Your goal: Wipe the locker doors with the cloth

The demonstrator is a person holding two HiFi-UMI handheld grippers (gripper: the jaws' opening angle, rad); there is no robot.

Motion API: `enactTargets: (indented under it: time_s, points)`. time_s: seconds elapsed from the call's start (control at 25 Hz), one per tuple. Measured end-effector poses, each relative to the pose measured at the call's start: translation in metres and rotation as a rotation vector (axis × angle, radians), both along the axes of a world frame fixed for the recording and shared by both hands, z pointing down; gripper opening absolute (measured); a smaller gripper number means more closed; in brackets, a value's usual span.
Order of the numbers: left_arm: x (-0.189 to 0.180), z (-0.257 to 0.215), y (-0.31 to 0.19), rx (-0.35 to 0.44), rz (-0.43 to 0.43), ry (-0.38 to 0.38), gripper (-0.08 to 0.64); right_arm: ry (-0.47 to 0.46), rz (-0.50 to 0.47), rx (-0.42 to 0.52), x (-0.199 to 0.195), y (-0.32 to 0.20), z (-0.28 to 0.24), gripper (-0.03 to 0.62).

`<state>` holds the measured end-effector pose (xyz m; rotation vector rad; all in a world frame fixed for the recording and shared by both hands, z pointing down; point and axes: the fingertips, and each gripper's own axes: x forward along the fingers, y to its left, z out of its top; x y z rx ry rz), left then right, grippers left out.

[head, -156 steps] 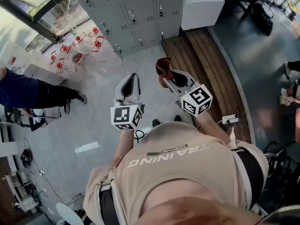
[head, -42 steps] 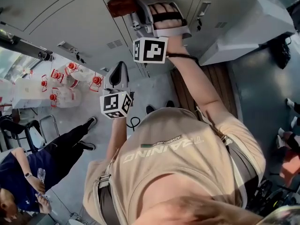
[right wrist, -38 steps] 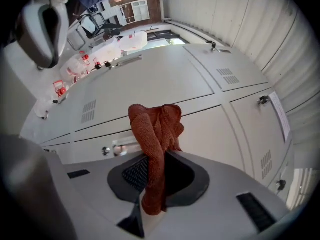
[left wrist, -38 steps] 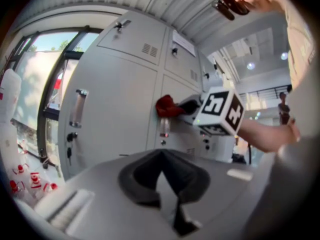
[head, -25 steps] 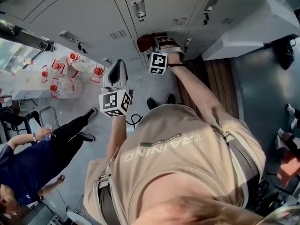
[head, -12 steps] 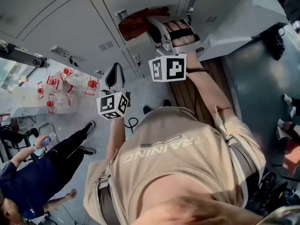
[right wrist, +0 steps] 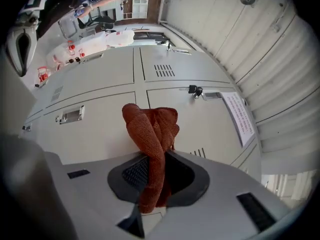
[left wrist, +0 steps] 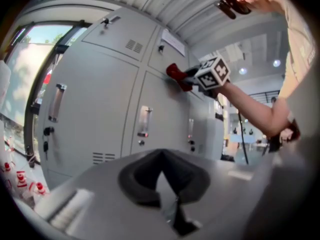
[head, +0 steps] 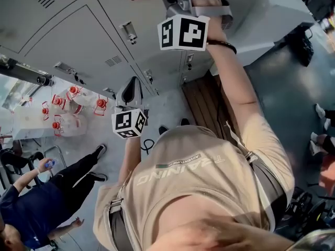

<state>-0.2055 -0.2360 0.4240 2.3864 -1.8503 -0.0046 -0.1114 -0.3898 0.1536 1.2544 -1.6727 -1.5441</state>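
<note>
The right gripper (right wrist: 154,186), at 12 o'clock in the head view, pinches one red cloth (right wrist: 152,131) against a locker door (right wrist: 95,134). The left gripper (left wrist: 162,176) is pressed together and empty.

Cloth (right wrist: 152,134): rust-red towelling, twisted into a thick rope and clamped between the jaws of my right tool (right wrist: 153,184). Its free end bunches up past the tool tips, folded over on itself. Locker doors (right wrist: 100,121): pale grey metal, all shut, straight ahead of the tool. I read the bunched end as pressed to one panel. Recessed handle (right wrist: 71,115) left of the tool, vent slots (right wrist: 164,71) beyond it.
</note>
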Motion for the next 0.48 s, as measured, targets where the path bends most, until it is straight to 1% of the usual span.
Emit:
enactTargets:
  time_s: [0.12, 0.28, 0.48]
  points:
    - [-0.006, 0.002, 0.004, -0.009, -0.024, -0.005, 0.003, 0.019, 0.001, -0.033, -0.005, -0.015, 0.019, 0.067]
    - [-0.015, 0.006, 0.01, -0.029, -0.053, -0.013, 0.005, 0.034, -0.001, -0.074, -0.011, -0.018, 0.06, 0.067]
    - [-0.017, 0.013, 0.014, -0.043, -0.071, -0.018, 0.005, 0.054, 0.003, -0.204, -0.012, -0.019, 0.142, 0.067]
